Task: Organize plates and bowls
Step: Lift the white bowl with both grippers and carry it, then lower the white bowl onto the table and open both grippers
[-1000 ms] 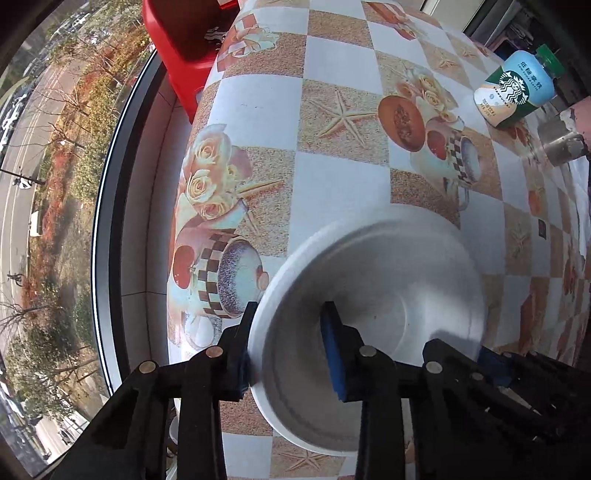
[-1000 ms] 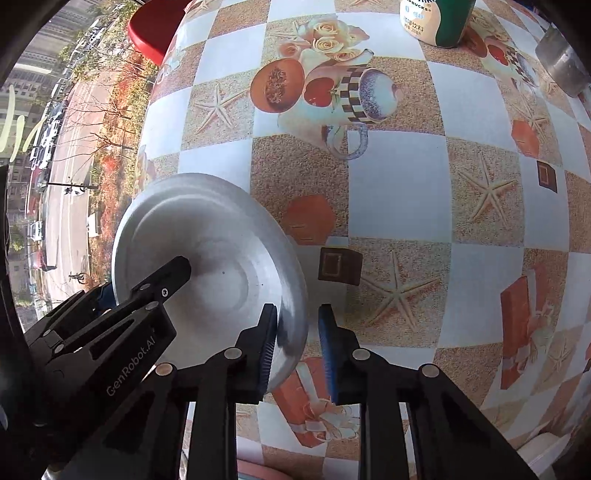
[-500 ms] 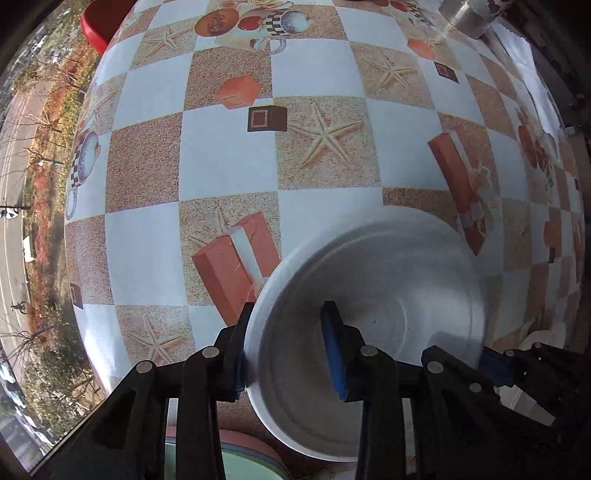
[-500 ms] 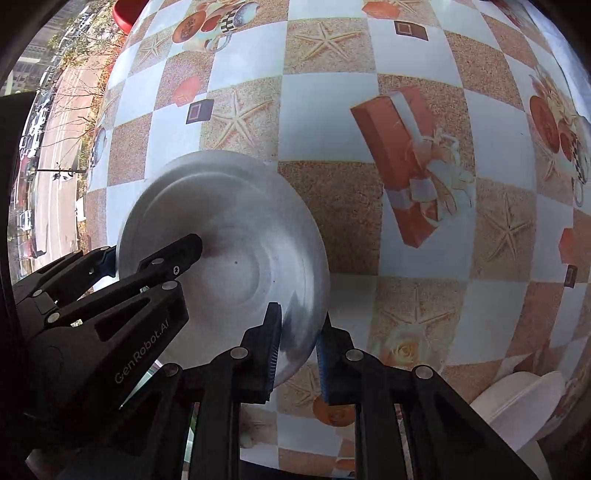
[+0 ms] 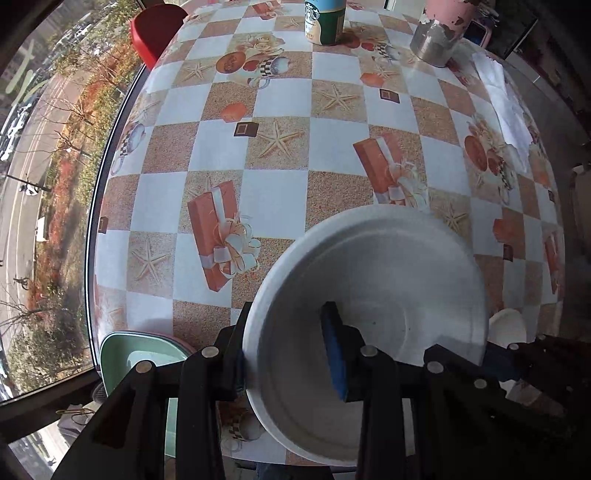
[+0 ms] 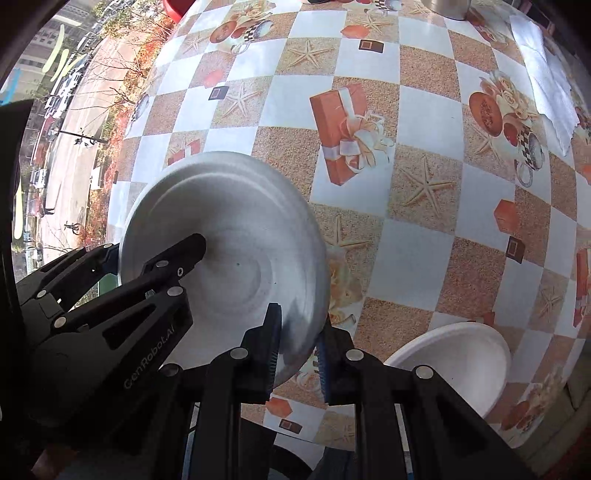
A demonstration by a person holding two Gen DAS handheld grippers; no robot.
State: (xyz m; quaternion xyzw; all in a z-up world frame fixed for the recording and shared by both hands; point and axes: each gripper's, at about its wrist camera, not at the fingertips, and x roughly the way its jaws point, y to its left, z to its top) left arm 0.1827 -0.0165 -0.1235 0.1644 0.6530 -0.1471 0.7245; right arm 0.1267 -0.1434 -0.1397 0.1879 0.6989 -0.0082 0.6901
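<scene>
Grey plate gripped at opposite rims by both tongs, above the checkered table

Left wrist view: left gripper (image 5: 286,354) clenched on the near-left rim of the grey plate (image 5: 388,280), one blue pad inside, the other outside; right gripper (image 5: 491,363) at the far rim; green bowl (image 5: 136,356) lower left, coffee can (image 5: 325,18) far off. Right wrist view: right gripper (image 6: 297,349) clamped on that plate's (image 6: 229,236) edge; white plate (image 6: 456,363) resting on the table (image 6: 417,251) to the right

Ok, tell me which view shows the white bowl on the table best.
The right wrist view: the white bowl shows nearly whole at lower right, its inside and rim clear. The left wrist view catches only a sliver past the silver plate.
</scene>
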